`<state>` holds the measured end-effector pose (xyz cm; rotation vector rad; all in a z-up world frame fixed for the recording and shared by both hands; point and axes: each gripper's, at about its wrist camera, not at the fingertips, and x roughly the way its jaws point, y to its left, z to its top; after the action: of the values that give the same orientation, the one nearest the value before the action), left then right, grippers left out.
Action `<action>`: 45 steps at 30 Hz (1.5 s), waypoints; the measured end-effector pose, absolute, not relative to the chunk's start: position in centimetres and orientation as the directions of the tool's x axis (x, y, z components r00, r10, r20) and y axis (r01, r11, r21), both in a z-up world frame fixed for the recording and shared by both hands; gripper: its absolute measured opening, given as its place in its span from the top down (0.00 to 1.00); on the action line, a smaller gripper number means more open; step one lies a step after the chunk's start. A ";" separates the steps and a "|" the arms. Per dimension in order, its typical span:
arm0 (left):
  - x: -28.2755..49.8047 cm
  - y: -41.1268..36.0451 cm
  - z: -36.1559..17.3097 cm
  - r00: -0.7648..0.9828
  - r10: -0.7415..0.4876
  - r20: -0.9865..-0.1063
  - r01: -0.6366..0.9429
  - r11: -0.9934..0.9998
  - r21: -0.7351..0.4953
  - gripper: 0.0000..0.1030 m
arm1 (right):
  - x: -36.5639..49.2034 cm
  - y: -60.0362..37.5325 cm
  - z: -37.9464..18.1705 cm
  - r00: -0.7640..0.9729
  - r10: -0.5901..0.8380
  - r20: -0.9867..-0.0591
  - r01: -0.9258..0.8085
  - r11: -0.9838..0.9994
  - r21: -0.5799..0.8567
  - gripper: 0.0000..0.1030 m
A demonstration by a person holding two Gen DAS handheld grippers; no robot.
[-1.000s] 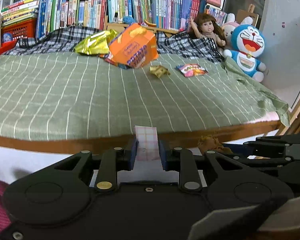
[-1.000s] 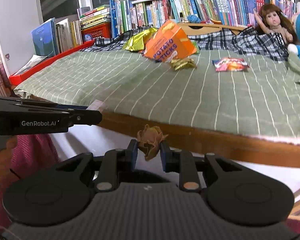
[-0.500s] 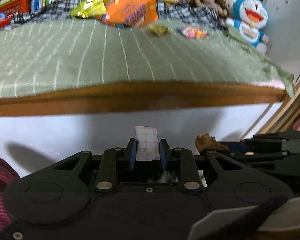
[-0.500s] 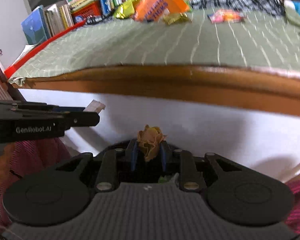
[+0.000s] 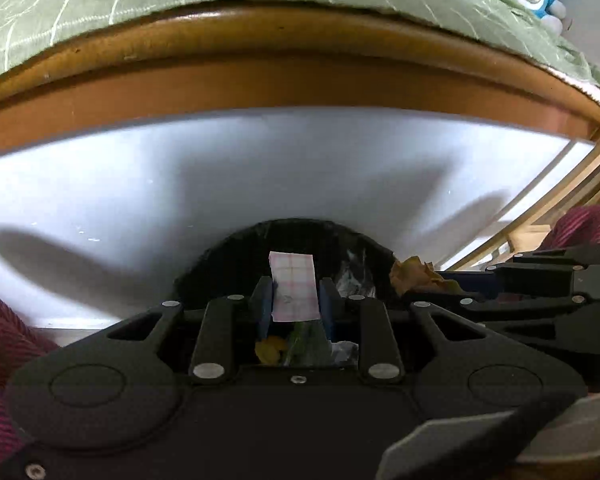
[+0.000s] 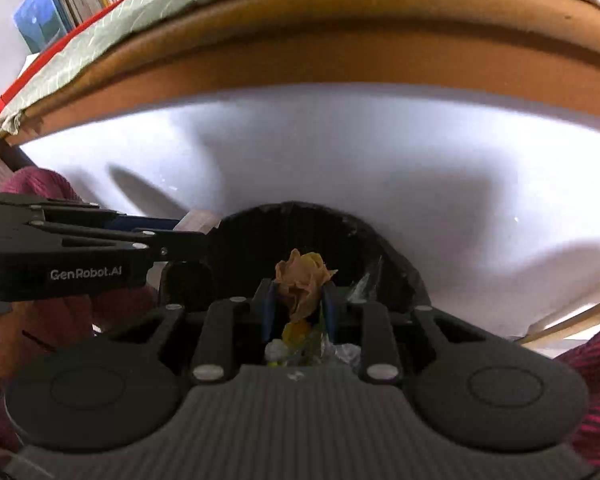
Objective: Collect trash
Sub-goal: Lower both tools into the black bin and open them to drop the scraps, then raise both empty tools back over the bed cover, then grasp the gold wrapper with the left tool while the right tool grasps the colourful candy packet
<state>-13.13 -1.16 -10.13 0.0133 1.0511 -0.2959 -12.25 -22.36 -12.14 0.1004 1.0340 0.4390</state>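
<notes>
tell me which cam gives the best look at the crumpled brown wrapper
The right wrist view. The crumpled brown wrapper sits centred there, pinched in the right gripper over the black bin. In the left wrist view only part of it shows, side-on at the right, poking from that gripper's tips.

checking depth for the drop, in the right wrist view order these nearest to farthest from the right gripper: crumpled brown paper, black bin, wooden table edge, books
1. crumpled brown paper, clamped between its fingers.
2. black bin, just below and ahead.
3. wooden table edge, above, beyond the bin.
4. books, far upper left on the table.
</notes>
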 end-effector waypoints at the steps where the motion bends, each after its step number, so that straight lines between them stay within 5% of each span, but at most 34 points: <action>1: -13.1 -1.1 -10.2 0.461 -0.232 -0.857 0.249 0.960 -0.127 0.77 | -12.1 -22.4 -12.1 0.430 0.401 -0.809 -0.307 0.907 0.287 0.67; 6: -13.0 -1.1 -10.2 0.459 -0.231 -0.858 0.247 0.961 -0.126 0.77 | -11.7 -22.3 -12.0 0.428 0.406 -0.807 -0.313 0.905 0.289 0.66; 8: -13.0 -1.3 -10.0 0.465 -0.227 -0.856 0.250 0.961 -0.119 0.72 | -11.7 -22.3 -12.1 0.428 0.405 -0.808 -0.315 0.905 0.287 0.51; 10: -13.1 -1.4 -9.6 0.473 -0.221 -0.853 0.251 0.962 -0.110 0.59 | -11.7 -22.4 -12.1 0.427 0.410 -0.806 -0.318 0.903 0.290 0.45; 13: -13.1 -1.4 -9.3 0.490 -0.213 -0.845 0.256 0.962 -0.094 0.56 | -11.7 -22.5 -11.9 0.426 0.415 -0.804 -0.320 0.900 0.295 0.39; 21: -13.1 -1.0 -6.9 0.528 -0.225 -0.819 0.264 0.960 -0.093 0.46 | -11.6 -23.2 -9.9 0.468 0.428 -0.773 -0.327 0.897 0.299 0.38; 30: -12.0 0.0 2.5 0.695 -0.319 -0.644 0.351 0.933 -0.083 0.20 | -10.3 -25.3 -1.1 0.641 0.474 -0.603 -0.397 0.878 0.268 0.29; 38: -6.1 -1.4 6.0 0.794 -0.308 -0.525 0.321 0.945 -0.069 0.17 | -4.8 -27.4 2.5 0.773 0.333 -0.540 -0.264 0.943 0.204 0.27; 45: -0.1 -4.7 4.0 0.786 -0.301 -0.540 0.306 0.948 -0.083 0.17 | 1.8 -31.0 2.3 0.775 0.247 -0.581 -0.094 0.955 0.282 0.26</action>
<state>-0.07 -4.75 3.98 0.0088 0.5802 -0.3269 1.77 -30.98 2.27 0.2440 0.6593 0.1865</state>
